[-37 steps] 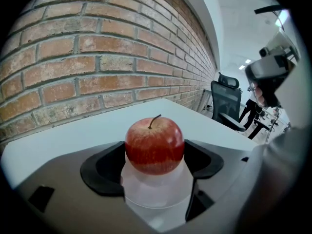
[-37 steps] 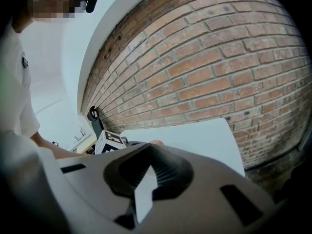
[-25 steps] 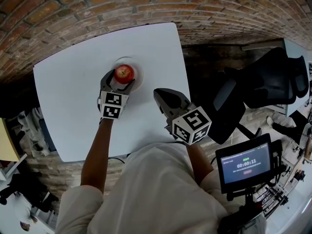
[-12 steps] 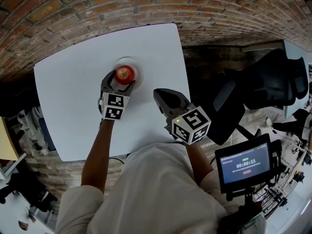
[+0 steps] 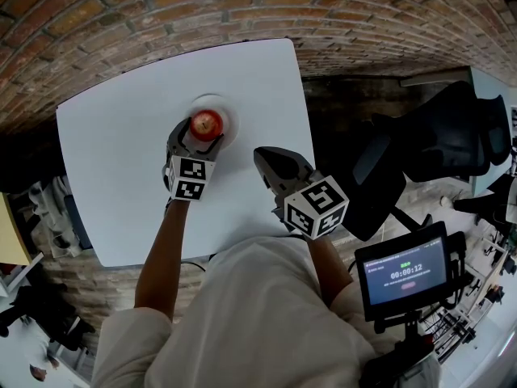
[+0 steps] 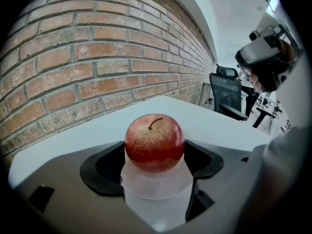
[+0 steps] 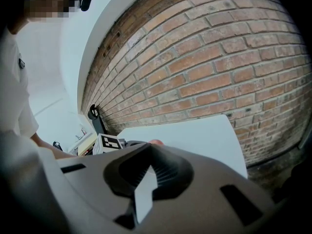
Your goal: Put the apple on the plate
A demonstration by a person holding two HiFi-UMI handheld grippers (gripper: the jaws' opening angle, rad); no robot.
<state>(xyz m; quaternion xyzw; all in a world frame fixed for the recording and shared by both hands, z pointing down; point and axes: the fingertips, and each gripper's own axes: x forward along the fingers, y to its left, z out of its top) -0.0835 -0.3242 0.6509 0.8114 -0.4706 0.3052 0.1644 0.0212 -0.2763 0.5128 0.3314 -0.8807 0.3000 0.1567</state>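
Apple (image 6: pixel 154 143) — round, red with yellow flecks, short brown stem pointing up — sits squarely between the two dark jaws of the left gripper (image 5: pixel 198 130), whose pads press against its left and right sides, so the claw is closed onto the fruit with only the fruit's width between the jaws. In the head view the apple lies over the round white plate (image 5: pixel 229 116), a little toward the near side of it, with the jaws reaching in from the person's side and overlapping the plate's near rim. Whether the apple's base rests on the plate or hangs just above it cannot be told: the left gripper view shows only a pale white surface under the fruit. The plate holds nothing else, and it stands toward the far middle of the white square table with rounded corners (image 5: pixel 113 144), which is set against a red brick wall (image 5: pixel 242 6). The right gripper (image 5: pixel 262 157) hangs over the table's near right part, apart from the plate and to its right — its jaws are drawn together with only a thin slit between the ribbed pads, and nothing is held in them. Beyond the table's right edge stand a black office chair (image 5: pixel 452 136) and a small dark screen on a stand (image 5: pixel 404 272).
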